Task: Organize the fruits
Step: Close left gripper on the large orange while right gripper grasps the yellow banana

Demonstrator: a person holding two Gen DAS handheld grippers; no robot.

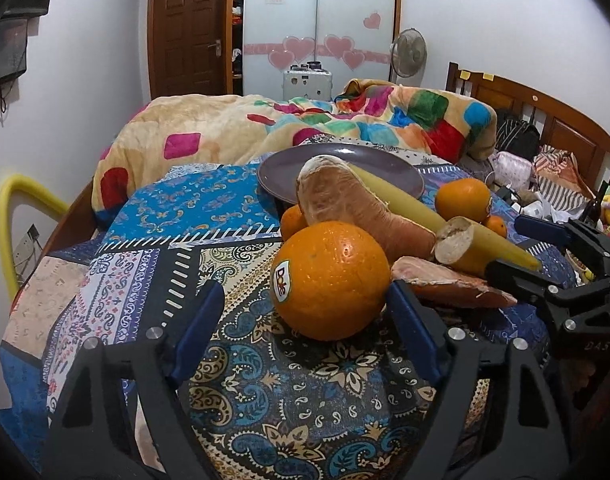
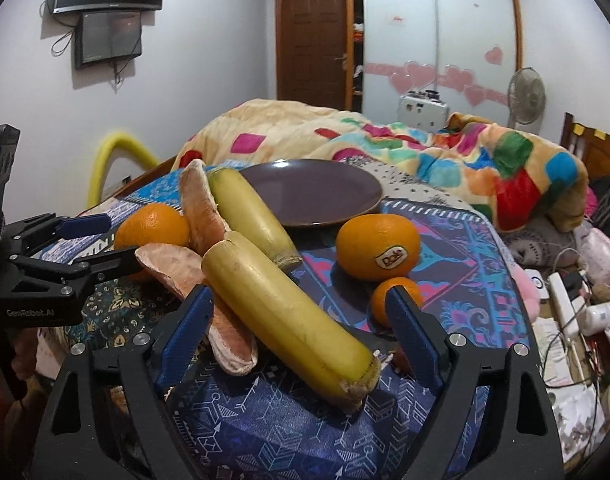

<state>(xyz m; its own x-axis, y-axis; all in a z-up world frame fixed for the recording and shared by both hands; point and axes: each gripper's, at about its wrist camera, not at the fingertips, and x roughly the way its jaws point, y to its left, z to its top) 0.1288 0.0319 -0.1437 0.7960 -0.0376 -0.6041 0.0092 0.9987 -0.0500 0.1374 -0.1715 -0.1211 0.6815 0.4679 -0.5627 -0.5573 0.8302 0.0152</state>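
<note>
A big orange with a Dole sticker (image 1: 329, 280) sits on the patterned cloth between the fingers of my left gripper (image 1: 305, 300), which is open, with a gap on its left side. A thick yellow cane piece (image 2: 289, 312) lies between the fingers of my right gripper (image 2: 299, 300), also open and not pressing on it. A second cane piece (image 2: 253, 216) and pinkish pomelo segments (image 2: 201, 208) lean beside it. Another Dole orange (image 2: 377, 246) and a small orange (image 2: 385, 292) lie to the right. A bare purple plate (image 2: 313, 192) stands behind.
The patterned cloth (image 1: 265, 400) covers a bed. A colourful blanket (image 1: 225, 132) is heaped behind the plate. Cables and small clutter (image 2: 577, 312) lie off the right edge. A yellow tube (image 1: 9, 220) arches at the left, by the wall.
</note>
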